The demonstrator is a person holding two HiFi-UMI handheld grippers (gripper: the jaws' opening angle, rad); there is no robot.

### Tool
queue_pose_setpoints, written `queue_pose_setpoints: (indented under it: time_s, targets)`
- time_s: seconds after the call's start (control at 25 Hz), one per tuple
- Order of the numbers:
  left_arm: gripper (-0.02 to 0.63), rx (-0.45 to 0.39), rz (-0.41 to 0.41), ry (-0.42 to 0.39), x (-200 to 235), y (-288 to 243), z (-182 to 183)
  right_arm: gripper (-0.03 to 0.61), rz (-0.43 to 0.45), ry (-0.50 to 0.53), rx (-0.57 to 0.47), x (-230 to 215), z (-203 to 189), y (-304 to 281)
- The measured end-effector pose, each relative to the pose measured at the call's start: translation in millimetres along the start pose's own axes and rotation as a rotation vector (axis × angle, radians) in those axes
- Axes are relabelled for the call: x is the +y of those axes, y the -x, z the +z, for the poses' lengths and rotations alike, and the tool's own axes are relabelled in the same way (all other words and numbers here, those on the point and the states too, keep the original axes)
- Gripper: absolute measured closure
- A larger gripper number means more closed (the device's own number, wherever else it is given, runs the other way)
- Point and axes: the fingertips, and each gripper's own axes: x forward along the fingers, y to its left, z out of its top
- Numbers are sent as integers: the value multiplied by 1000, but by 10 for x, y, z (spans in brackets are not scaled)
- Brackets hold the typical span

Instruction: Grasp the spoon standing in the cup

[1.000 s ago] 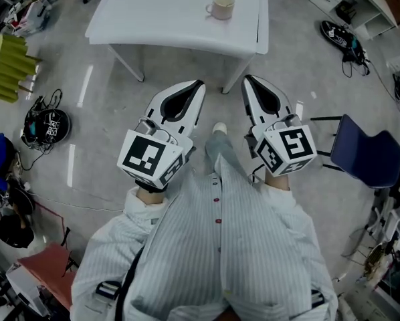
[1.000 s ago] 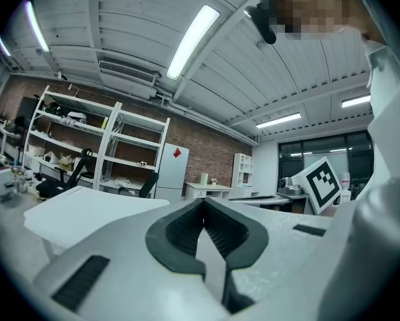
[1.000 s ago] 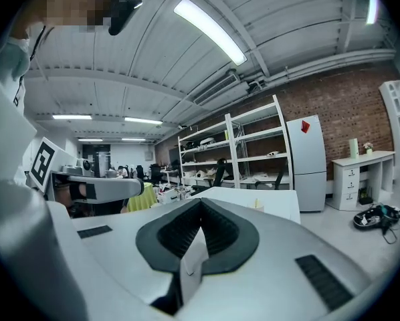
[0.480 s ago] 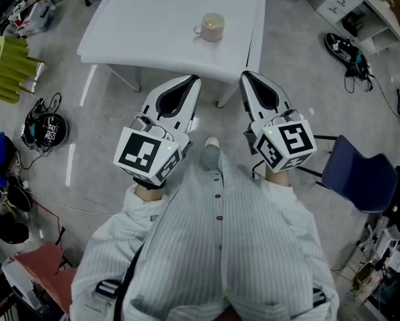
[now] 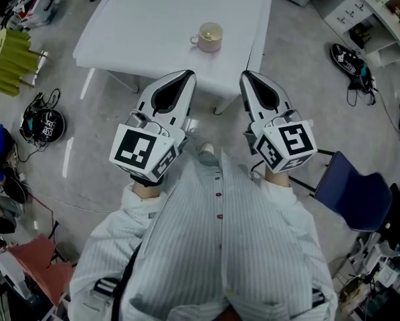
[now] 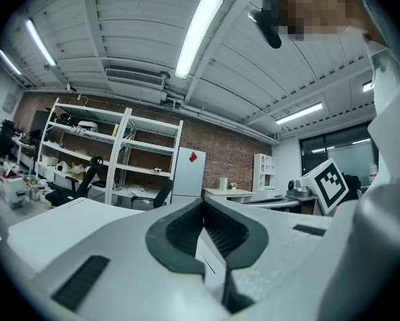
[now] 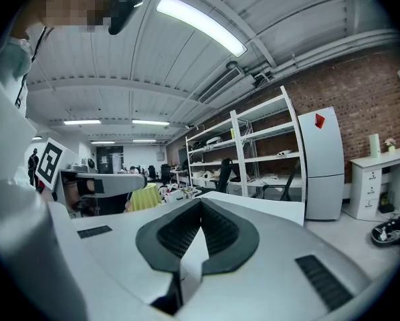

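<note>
White table [image 5: 146,25], one cup [image 5: 209,37], two closed grippers short of it.
One cup sits far on the table, toward its right side; the spoon in it is too small to make out. The left gripper [image 5: 185,76] and right gripper [image 5: 247,76], both with jaws pressed together and empty, hover at the near edge. Arriving shut, either could knock the cup over.
</note>
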Motion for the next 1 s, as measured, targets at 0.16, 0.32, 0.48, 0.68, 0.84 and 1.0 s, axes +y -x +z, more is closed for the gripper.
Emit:
queue_pose_setpoints:
  time_s: [0.16,0.32,0.48,0.68,0.84,1.0]
  targets:
    - [603,1,20,5,277,-173,-21,569,14,-10,16,-109,-48,-311]
    - [603,4,8,11,658,-427,-3,569,6,-10,20,-222,-2,-730]
    - [603,11,-21,19,1040,-804,55,569,-12,-14,32,-426,73,-1198]
    - [603,35,-74,18,1432,-1267,96,569,-53,-29,47,-702,145,-1692]
    - [603,54,-115,26,1720,-1552,108,569,-91,-38,54,-889,202,-2032]
    - [603,69,-157,32,1938,-1741,101,569,-131,-48,58,-1005,228,-2272]
